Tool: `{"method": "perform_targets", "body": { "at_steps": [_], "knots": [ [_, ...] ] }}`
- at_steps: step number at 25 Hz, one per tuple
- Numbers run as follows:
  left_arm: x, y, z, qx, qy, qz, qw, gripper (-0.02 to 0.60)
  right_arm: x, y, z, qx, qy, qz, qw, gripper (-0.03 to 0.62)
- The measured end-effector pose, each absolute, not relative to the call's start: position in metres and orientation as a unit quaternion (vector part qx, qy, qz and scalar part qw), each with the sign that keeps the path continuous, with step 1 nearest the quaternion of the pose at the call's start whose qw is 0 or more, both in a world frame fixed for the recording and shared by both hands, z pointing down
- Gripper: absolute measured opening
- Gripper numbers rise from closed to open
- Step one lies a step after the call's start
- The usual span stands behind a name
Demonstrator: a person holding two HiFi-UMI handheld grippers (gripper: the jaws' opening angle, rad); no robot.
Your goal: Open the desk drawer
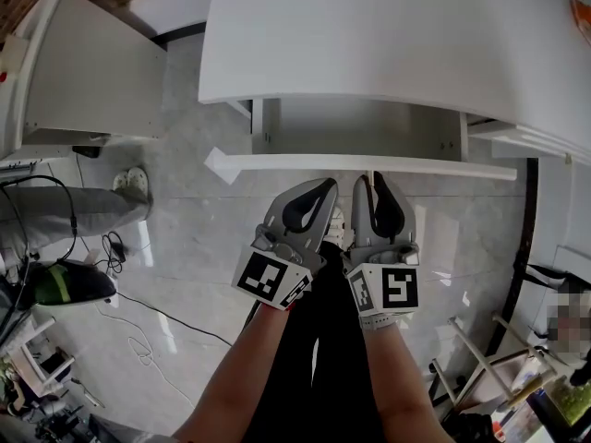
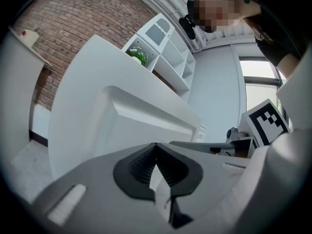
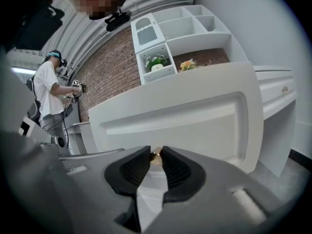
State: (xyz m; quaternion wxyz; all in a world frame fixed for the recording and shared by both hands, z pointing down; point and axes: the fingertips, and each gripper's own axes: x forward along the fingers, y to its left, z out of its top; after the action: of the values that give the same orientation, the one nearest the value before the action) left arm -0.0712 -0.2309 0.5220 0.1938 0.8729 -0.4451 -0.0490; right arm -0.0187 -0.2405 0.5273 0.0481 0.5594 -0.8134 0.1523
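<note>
Two grippers sit side by side in front of the white bench (image 1: pixel 388 35), both aimed at the flat white drawer front (image 1: pixel 443 166). In the head view the white wooden drawer (image 1: pixel 360 127) is pulled partway out from under the bench top, so you can look down into its bare inside, with the front panel hanging over the grey marble-look floor (image 1: pixel 185 275).

The right gripper (image 1: pixel 374 181) is the one doing the work: in the right gripper view its fingers (image 3: pixel 171 167) are clamped on a small round brass knob (image 3: pixel 155 156) on the drawer front (image 3: pixel 195 126).

The left gripper (image 1: pixel 326 188) is just beside it, nearly touching. In the left gripper view its dark ribbed fingers (image 2: pixel 139 165) are pressed together at the tips with nothing between them, and the drawer front (image 2: pixel 146 121) is a little way off beyond them.

Background stuff: a white shelf unit (image 3: pixel 185 28) on a red brick wall holds a couple of green plants, and a person in a white t-shirt (image 3: pixel 48 91) stands off to the side.
</note>
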Motion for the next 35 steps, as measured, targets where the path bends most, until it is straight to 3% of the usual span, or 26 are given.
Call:
{"method": "perform_targets", "body": {
  "at_steps": [35],
  "knots": [
    [-0.078,-0.173,0.51,0.874,-0.446,-0.037,0.189,0.003,-0.014,-0.171,0.528,0.566,-0.804,0.177,0.03,0.072]
  ]
}}
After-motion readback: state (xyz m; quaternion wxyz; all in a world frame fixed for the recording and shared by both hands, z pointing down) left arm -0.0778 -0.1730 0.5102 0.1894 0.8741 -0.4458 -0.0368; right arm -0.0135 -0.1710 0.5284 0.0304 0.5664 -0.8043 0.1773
